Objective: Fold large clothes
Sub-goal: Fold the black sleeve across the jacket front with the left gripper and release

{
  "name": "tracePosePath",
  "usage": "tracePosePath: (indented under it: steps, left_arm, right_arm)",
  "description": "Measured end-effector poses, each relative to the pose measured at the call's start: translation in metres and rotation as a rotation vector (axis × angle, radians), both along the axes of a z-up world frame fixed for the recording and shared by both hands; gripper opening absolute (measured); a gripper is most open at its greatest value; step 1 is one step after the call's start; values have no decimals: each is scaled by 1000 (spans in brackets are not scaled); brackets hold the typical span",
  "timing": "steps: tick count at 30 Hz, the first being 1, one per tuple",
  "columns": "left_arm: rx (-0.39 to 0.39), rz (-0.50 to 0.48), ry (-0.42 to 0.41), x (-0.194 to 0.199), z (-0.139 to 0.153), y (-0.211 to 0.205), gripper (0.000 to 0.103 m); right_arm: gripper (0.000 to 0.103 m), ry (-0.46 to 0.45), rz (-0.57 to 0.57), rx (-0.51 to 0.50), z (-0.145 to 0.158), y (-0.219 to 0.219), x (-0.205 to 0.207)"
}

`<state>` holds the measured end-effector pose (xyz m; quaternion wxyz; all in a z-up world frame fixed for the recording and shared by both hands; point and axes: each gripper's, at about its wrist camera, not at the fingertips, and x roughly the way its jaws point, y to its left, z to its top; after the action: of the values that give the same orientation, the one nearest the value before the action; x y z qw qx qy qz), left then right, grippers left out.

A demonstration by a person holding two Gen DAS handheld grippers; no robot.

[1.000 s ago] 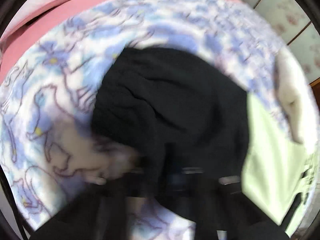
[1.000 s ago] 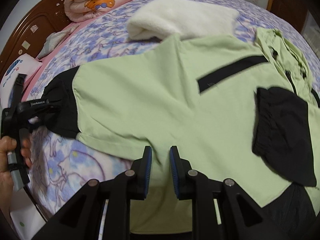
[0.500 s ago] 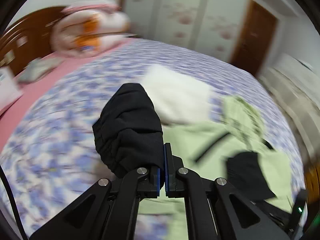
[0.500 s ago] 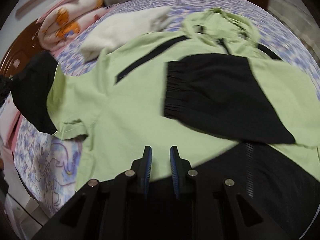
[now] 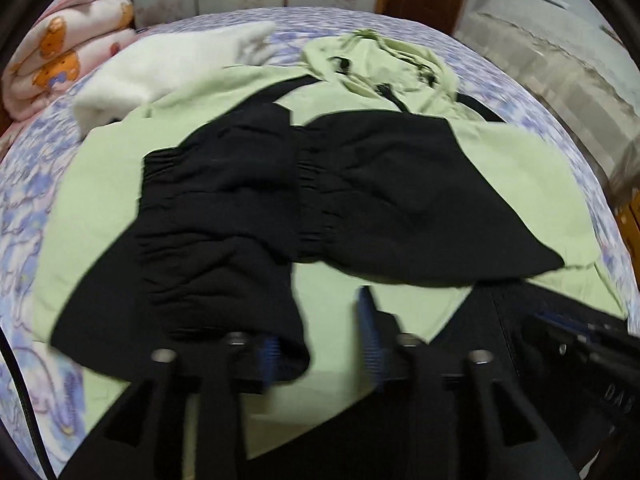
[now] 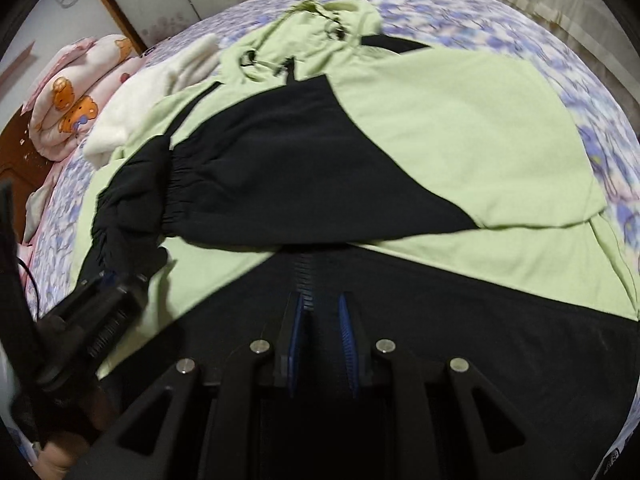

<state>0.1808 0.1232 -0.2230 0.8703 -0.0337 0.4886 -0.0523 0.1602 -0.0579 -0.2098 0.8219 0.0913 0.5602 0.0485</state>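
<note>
A light green hooded jacket (image 5: 520, 168) (image 6: 460, 120) lies flat on the bed with both black sleeves folded across its chest. The left sleeve (image 5: 216, 216) (image 6: 128, 200) rests beside the right sleeve (image 5: 400, 200) (image 6: 300, 168), cuffs meeting near the middle. My left gripper (image 5: 318, 340) hovers at the left sleeve's lower edge. Its jaws are opening, the cloth drapes over the left finger, and the pads no longer press on it. My right gripper (image 6: 322, 320) hangs above the jacket's black hem, its jaws a narrow gap apart with nothing between them.
A white fleece bundle (image 5: 160, 68) lies at the jacket's far left shoulder. A pink bear-print quilt (image 5: 52, 60) is rolled at the headboard end. The purple floral bedspread (image 5: 24, 184) surrounds the jacket. A cloth-covered piece of furniture (image 5: 560, 60) stands past the bed's right side.
My left gripper swept the black sleeve from the bed's side over onto the jacket's chest, then its jaws parted. My right gripper moved across the jacket toward the black hem, its gap unchanged.
</note>
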Motion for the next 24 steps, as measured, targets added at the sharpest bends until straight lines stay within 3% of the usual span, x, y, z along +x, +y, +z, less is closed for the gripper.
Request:
tracePosePath:
  steps: [2, 3, 11, 14, 19, 24]
  left_arm:
    - [-14, -32, -1, -2, 3, -3, 76]
    - [-25, -38, -3, -4, 6, -4, 80]
    - [-203, -22, 22, -28, 39, 31, 81]
    - [-245, 39, -6, -42, 51, 57, 82]
    - [-195, 221, -50, -63, 59, 113, 82]
    - [-143, 341, -15, -69, 43, 152, 82]
  right_arm:
    - [19, 2, -1, 21, -3, -5, 1]
    - [19, 2, 1, 28, -4, -6, 1]
    - [19, -52, 96, 90, 9, 19, 10]
    - [30, -90, 156, 97, 18, 41, 13]
    - [32, -144, 285, 122, 37, 90, 18]
    - [48, -218, 437, 87, 49, 141, 18]
